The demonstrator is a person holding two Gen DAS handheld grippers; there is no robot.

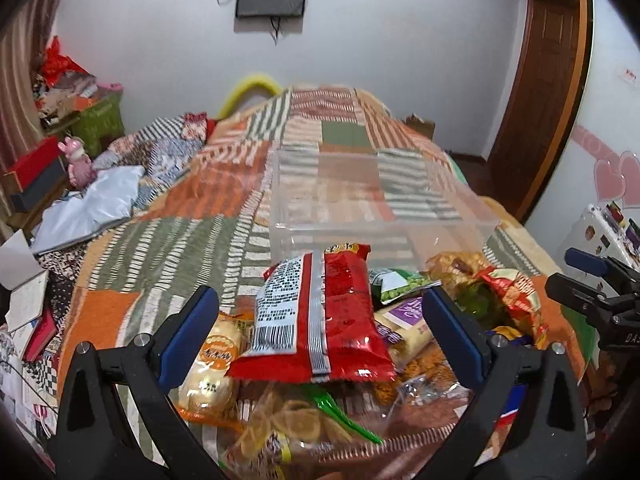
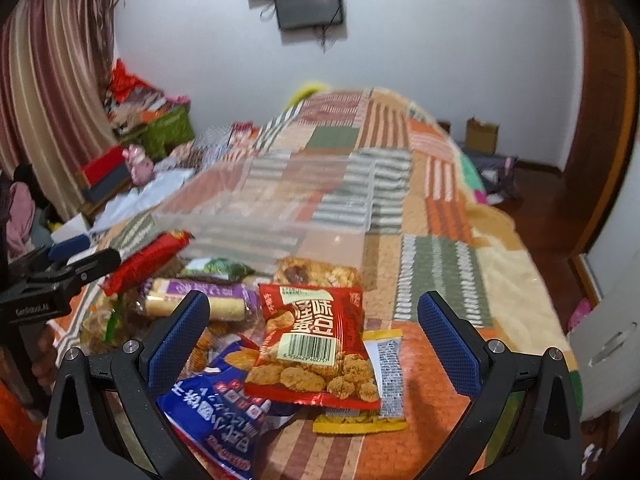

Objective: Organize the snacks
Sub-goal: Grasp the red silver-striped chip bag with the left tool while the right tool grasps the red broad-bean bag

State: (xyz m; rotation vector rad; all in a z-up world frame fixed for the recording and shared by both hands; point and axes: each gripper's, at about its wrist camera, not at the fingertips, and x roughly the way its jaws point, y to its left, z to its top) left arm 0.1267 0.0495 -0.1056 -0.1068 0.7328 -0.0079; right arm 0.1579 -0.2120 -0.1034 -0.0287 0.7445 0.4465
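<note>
Left wrist view: left gripper (image 1: 320,320) is spread wide, nothing held, hanging over the snack heap w/ a long red crinkly packet (image 1: 320,320) lying between its blue pads, back side up (barcode + silver seam showing). That packet sits on top of the pile, so prob the easiest first pick. Just past the tips, straight ahead, stands the clear plastic bin (image 1: 376,200): rigid, rectangular, see-thru, looks empty, so sorting seems not yet begun. Placed right beyond the heap, likely so each drop is a short reach. By the left finger lies an orange-and-white rice cracker pack (image 1: 212,364); by the right finger a purple-labelled roll pack (image 1: 404,320); nearer the camera, a clear bag of ring-shaped crisps (image 1: 288,428).

Right wrist view: right gripper (image 2: 316,336) also wide open + empty. Between its fingers, a small red glossy pouch (image 2: 316,344), face up, printed w/ fried nuggets, resting partly on a yellow sachet (image 2: 380,400) and touching a blue foil bag (image 2: 216,408) near the left finger. The left tool shows at the far left of this view.

All lies on a patchwork quilt (image 2: 440,280), soft and uneven, so the slick, crinkly film packs may slide when nudged; my guess is a pinch on a flat edge grips best.
</note>
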